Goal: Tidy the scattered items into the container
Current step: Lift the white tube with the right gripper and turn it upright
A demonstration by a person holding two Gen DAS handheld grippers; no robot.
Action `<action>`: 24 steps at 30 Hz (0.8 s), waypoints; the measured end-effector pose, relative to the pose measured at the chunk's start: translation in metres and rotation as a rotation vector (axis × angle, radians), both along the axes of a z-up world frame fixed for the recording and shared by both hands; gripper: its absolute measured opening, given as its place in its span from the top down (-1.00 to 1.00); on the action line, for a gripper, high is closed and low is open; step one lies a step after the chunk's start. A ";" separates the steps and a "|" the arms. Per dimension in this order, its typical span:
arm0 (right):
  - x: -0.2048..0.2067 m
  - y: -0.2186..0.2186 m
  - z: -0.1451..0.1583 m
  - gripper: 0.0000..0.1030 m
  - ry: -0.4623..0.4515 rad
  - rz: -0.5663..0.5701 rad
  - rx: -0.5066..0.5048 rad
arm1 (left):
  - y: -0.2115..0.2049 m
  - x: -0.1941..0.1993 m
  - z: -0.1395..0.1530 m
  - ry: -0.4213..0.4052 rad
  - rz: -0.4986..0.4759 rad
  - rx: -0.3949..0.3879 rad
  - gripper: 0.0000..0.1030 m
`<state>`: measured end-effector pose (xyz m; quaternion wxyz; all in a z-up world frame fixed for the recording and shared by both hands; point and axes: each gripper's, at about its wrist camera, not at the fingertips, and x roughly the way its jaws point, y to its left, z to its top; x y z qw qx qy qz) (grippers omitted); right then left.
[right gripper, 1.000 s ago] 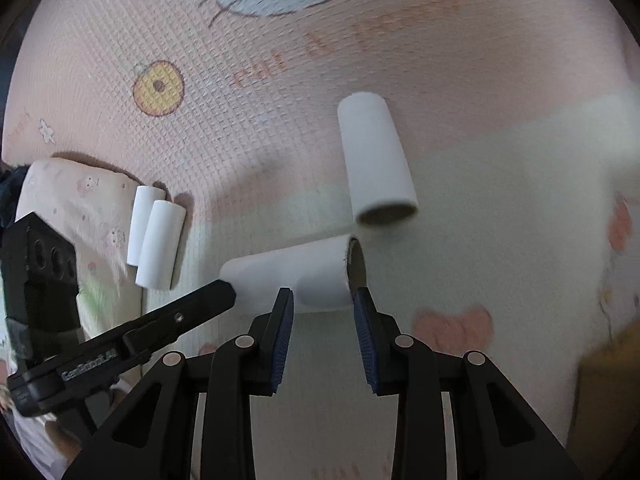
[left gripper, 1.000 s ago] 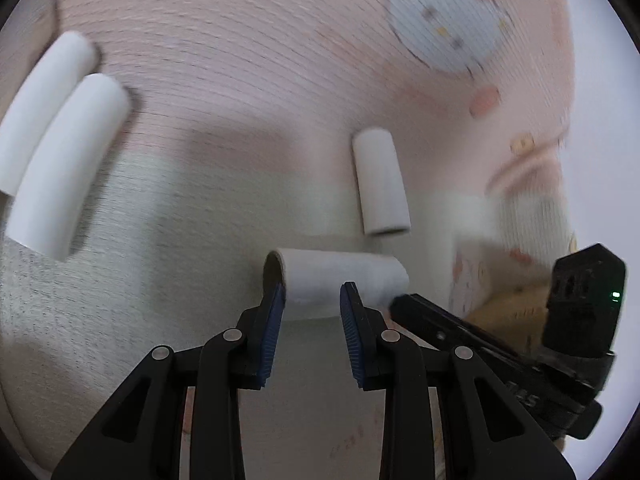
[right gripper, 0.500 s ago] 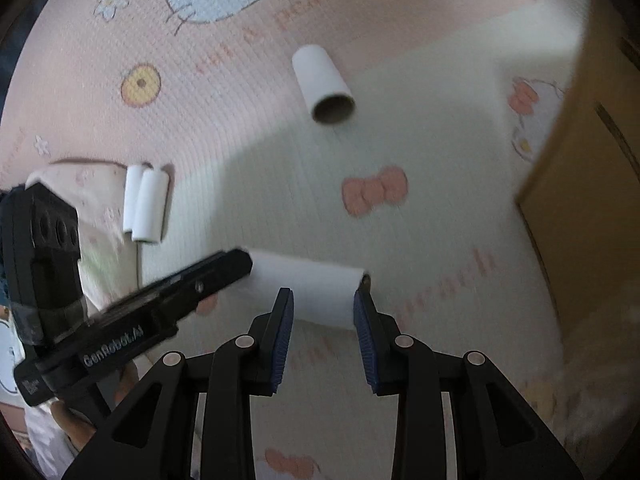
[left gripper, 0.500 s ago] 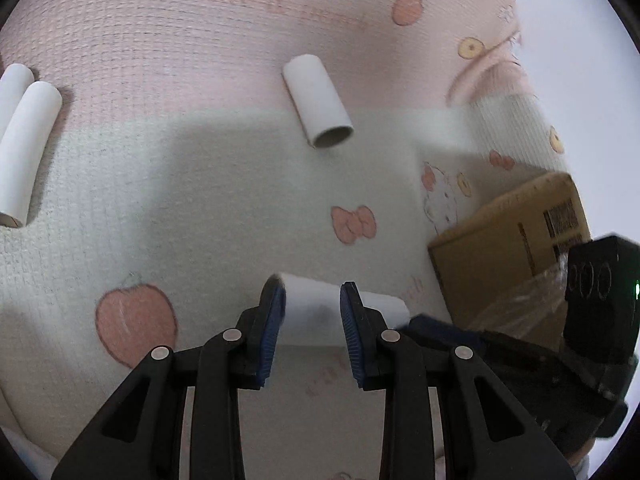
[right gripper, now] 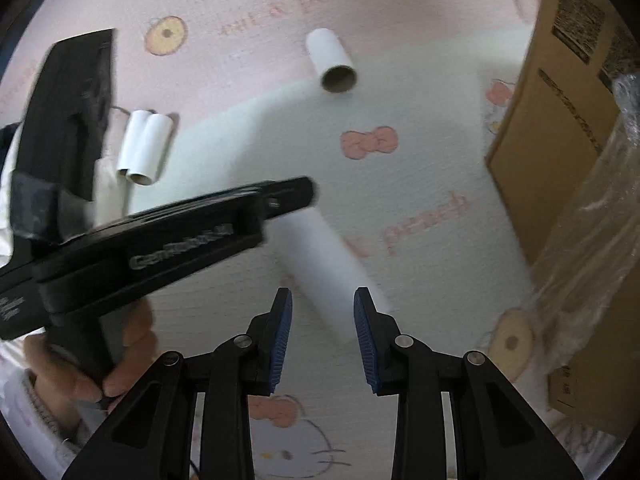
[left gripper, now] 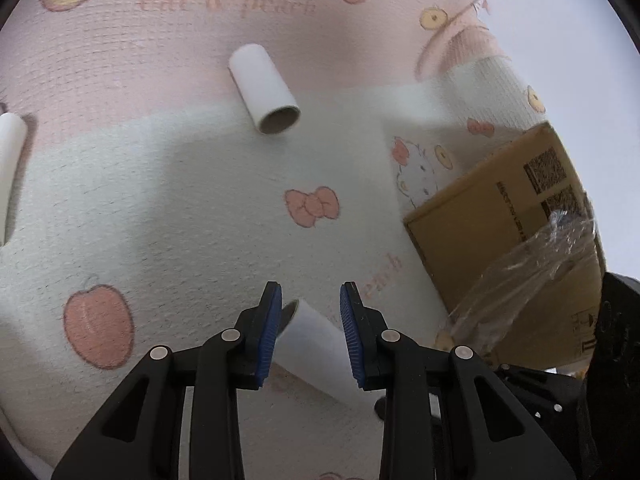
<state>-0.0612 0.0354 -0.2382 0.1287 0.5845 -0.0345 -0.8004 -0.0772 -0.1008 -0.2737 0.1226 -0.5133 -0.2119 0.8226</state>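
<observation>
A white cardboard tube (left gripper: pixel 312 344) hangs above the patterned mat, gripped at both ends. My left gripper (left gripper: pixel 310 320) is shut on the end with the open mouth. My right gripper (right gripper: pixel 322 320) is shut on the other end of the same tube (right gripper: pixel 324 264), which runs slantwise up to the left gripper's fingers (right gripper: pixel 280 200). A brown cardboard box (left gripper: pixel 500 240) with crinkled clear film on it stands at the right, close to both grippers, and fills the right edge of the right wrist view (right gripper: pixel 560 120). Another white tube (left gripper: pixel 264 88) lies on the mat farther off.
Two more white tubes (right gripper: pixel 144 148) lie side by side at the mat's left; only one of them (left gripper: pixel 8 160) shows at the left wrist view's edge. A person's hand (right gripper: pixel 80 360) holds the left gripper's handle. The pink and cream mat (left gripper: pixel 160 200) spreads under everything.
Both grippers have carried the tube up off the mat and rightward toward the cardboard box, which has come into view. The left gripper has rolled, so the tube now sits slantwise.
</observation>
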 end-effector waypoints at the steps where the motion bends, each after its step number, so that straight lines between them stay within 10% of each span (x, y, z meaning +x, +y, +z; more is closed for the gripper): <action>1: -0.001 0.003 0.000 0.44 -0.005 -0.010 0.003 | -0.002 0.001 0.001 0.000 0.012 0.008 0.36; 8: -0.004 0.008 -0.011 0.14 -0.060 0.002 0.025 | -0.008 0.016 0.001 -0.070 0.058 -0.018 0.29; 24: 0.009 -0.017 -0.011 -0.04 0.020 0.062 0.102 | -0.017 0.059 -0.030 -0.187 0.252 0.252 0.19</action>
